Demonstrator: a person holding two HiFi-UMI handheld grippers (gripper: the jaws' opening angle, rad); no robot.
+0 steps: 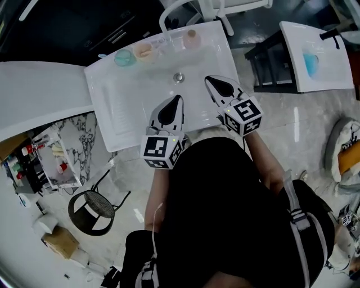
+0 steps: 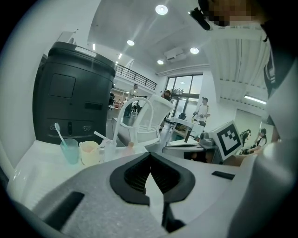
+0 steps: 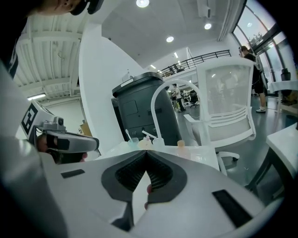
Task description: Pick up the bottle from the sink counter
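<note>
The left gripper (image 1: 178, 100) and the right gripper (image 1: 210, 80) are hovering over the sink counter (image 1: 112, 109), both with jaws clenched on nothing. The bottle (image 1: 192, 38) is standing upright at the back edge, well apart from them, with a beige cup (image 1: 144, 52) and a green cup (image 1: 124, 57) to its left

Ceiling lights (image 2: 161, 9) shone above a glossy pale floor (image 1: 315, 112). A white chair (image 3: 228, 107) stood beyond the counter's (image 1: 107, 112) far edge.
</note>
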